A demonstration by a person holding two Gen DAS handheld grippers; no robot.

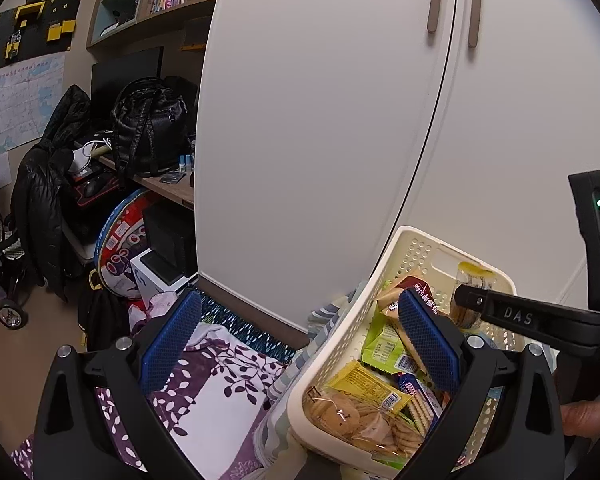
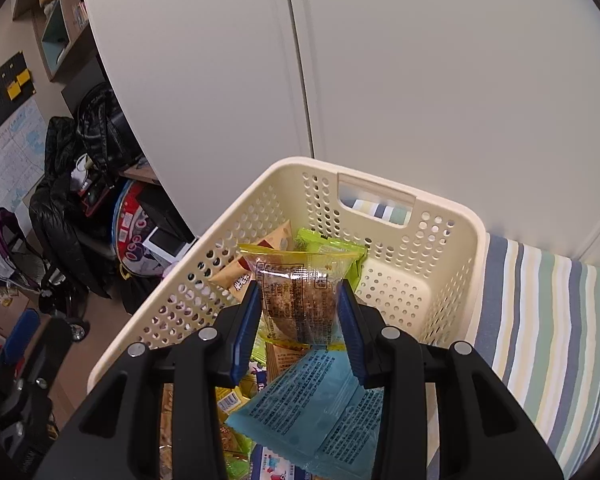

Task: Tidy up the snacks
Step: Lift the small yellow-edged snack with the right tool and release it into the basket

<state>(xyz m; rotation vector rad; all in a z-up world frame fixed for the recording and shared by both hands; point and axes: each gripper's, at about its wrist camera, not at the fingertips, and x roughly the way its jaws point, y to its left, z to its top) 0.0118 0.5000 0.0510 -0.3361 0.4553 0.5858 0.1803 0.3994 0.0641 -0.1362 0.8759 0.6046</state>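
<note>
Here, in the left wrist view, the left gripper [image 1: 300, 344] hangs wide open with nothing between its blue pads [image 1: 172, 344]; one finger is over the purple leaf-print cloth [image 1: 216, 392], the other over the near-left part of the basket [image 1: 332, 364]. The basket is already well filled: a bag of round biscuits [image 1: 356, 416] lies at its near edge, a yellow packet [image 1: 364, 384] and a green packet [image 1: 384, 348] behind it. The right gripper [image 1: 466, 300] reaches in from the right with a clear pack [image 1: 470, 280] at the far wall.

In the right wrist view, the right gripper [image 2: 300, 312] is closed to a middling width on the clear pack [image 2: 298, 304], a brown cake in yellow-trimmed wrap, pads pressed on both its sides. It is held above the snacks, over the basket's middle, with bare floor toward the far right corner (the roomiest spot, I judge). A blue packet [image 2: 312, 412] lies just below.

To do this well, I would lower the pack to that bare corner before letting go, keep the squeeze light so the cake is not crushed, and leave the left gripper clear of the rim.
</note>
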